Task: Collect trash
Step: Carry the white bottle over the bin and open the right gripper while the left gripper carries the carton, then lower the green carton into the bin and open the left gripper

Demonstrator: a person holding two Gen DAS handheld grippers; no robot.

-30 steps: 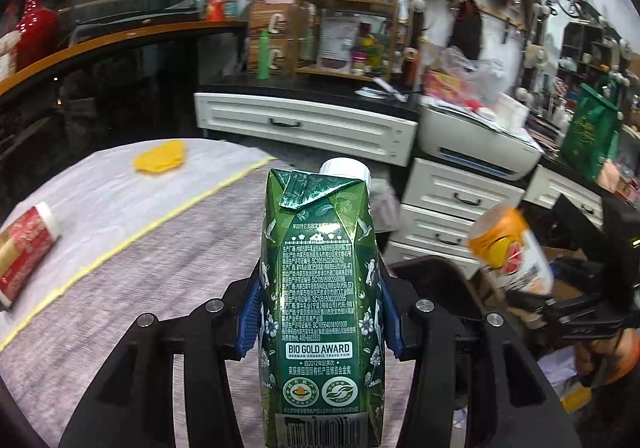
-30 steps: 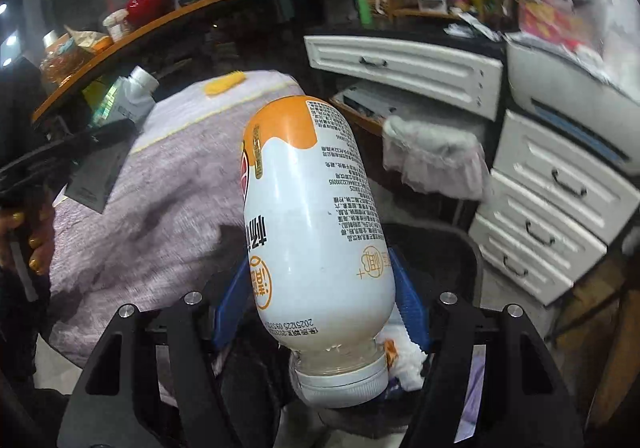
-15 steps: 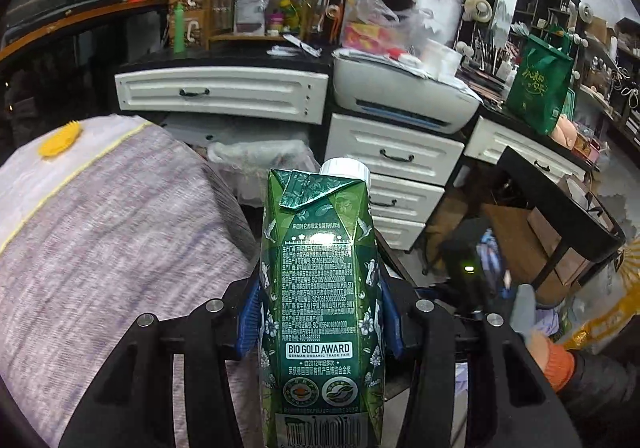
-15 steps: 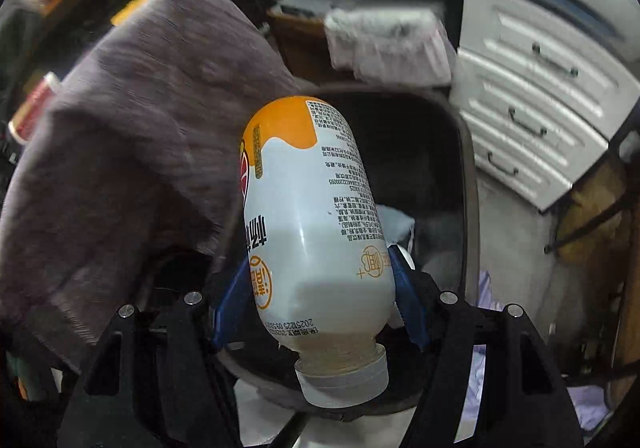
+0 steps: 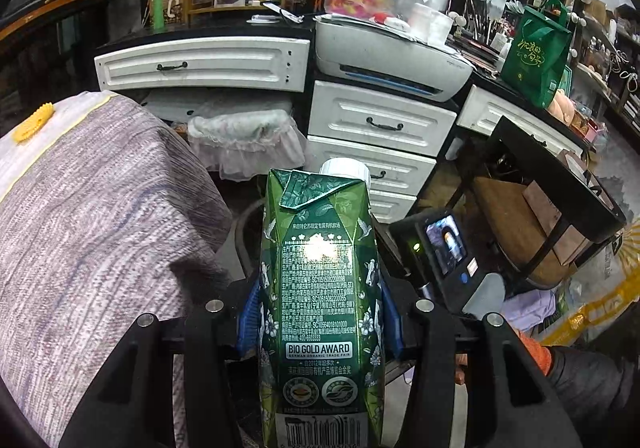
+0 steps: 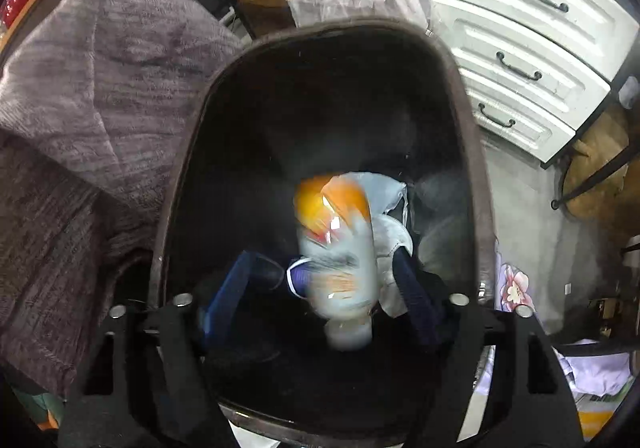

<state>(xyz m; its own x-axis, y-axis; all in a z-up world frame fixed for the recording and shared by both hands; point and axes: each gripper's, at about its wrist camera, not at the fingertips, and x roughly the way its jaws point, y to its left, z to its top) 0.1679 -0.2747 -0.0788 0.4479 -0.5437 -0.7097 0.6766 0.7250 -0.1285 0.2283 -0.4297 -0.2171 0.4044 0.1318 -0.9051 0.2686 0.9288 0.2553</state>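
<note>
Left claw (image 5: 318,312): blue pads clamp both sides of the green drink carton (image 5: 318,288), held upright, white cap on top. The carton sits right of the grey cloth-covered surface (image 5: 92,228), in front of the white drawers (image 5: 372,124).

Right claw (image 6: 316,288): jaws opening above the dark trash bin (image 6: 472,152). The blurred orange-and-white bottle (image 6: 340,248) lies between the pads, free of both, cap toward the camera, over crumpled white paper (image 6: 394,216) inside the bin.

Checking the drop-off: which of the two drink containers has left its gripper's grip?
The orange-and-white bottle: blurred, loose between the opening right gripper pads, above the dark bin. The green carton is clamped in the left gripper.
</note>
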